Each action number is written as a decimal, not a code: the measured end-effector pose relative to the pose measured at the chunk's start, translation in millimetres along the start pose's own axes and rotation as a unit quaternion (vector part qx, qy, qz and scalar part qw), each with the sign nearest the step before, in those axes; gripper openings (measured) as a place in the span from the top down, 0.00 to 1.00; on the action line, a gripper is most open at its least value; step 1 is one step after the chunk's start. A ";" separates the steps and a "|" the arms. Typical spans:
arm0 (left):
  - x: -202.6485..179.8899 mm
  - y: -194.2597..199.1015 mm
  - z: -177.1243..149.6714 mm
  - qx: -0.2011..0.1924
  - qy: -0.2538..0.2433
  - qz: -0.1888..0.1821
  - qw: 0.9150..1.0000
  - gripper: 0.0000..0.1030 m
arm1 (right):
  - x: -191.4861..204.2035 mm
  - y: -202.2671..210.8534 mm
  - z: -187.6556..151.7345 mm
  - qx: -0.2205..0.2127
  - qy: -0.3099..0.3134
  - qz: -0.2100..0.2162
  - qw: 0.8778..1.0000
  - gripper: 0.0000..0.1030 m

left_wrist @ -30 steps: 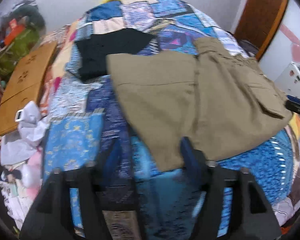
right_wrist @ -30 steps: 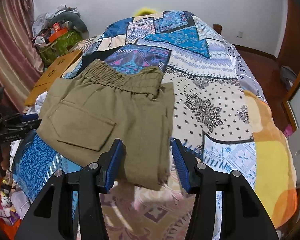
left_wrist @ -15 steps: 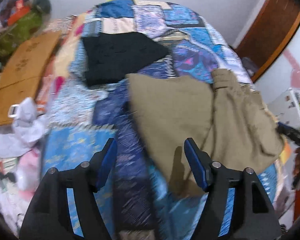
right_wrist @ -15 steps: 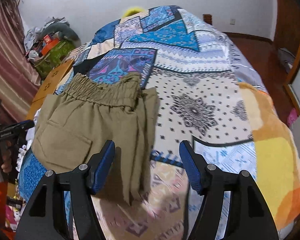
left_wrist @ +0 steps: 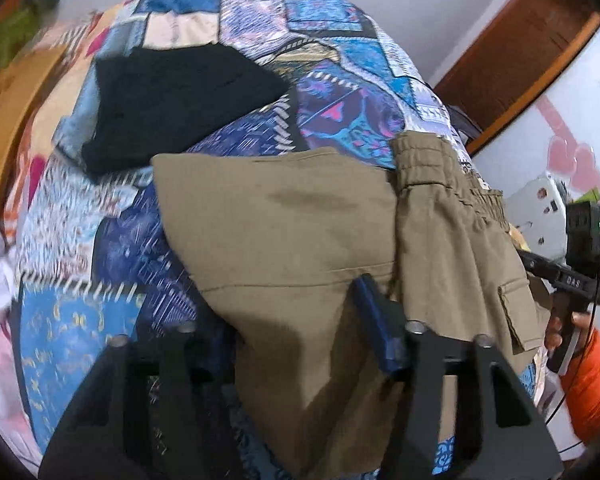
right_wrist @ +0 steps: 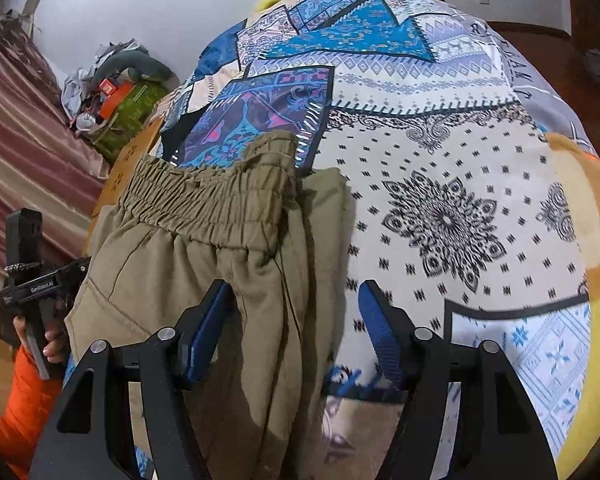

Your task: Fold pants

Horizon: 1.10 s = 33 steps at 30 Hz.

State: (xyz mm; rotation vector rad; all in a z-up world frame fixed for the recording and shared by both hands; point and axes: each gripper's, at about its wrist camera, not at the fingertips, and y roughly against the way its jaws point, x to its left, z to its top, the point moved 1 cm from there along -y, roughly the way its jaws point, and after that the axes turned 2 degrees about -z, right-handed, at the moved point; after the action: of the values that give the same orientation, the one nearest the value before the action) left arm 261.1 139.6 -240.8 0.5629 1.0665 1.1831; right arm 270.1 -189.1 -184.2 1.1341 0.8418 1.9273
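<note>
Olive-khaki pants (left_wrist: 300, 240) lie folded on the patchwork bedspread (left_wrist: 332, 64), elastic waistband at the right in the left wrist view. In the right wrist view the pants (right_wrist: 204, 264) show their gathered waistband (right_wrist: 204, 208) at the far end. My left gripper (left_wrist: 296, 320) is open, its jaws straddling the near edge of the folded leg part. My right gripper (right_wrist: 296, 320) is open over the near right edge of the pants. Each gripper shows in the other's view, hand-held at the bed's side.
A folded black garment (left_wrist: 172, 100) lies on the bed beyond the pants. A wooden board (left_wrist: 4, 112) and clutter (right_wrist: 116, 92) sit left of the bed. A brown door (left_wrist: 532, 48) stands at the right. The bedspread's white patterned area (right_wrist: 460, 208) lies right of the pants.
Both grippers have moved in closer and lower over the pants' near edges. Their jaws stay open. The pants have not visibly moved.
</note>
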 end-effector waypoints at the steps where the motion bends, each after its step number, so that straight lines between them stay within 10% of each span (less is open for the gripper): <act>1: -1.1 -0.4 2.4 -0.003 -0.002 0.001 1.000 0.55 | 2.4 -0.8 1.2 0.000 0.005 0.005 1.000 0.51; 13: -8.2 15.8 7.3 -0.040 0.019 0.034 0.998 0.89 | 26.4 9.2 7.8 -0.022 0.050 -0.033 0.998 0.85; 33: -32.4 114.0 86.9 -0.165 -0.060 0.105 0.979 0.95 | 110.4 46.1 96.6 -0.128 0.151 -0.047 0.979 0.89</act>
State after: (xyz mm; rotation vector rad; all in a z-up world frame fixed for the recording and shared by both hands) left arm 285.5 161.0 -97.5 0.4861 0.7002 1.4574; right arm 307.7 -103.9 -61.8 0.6479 0.7624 2.0869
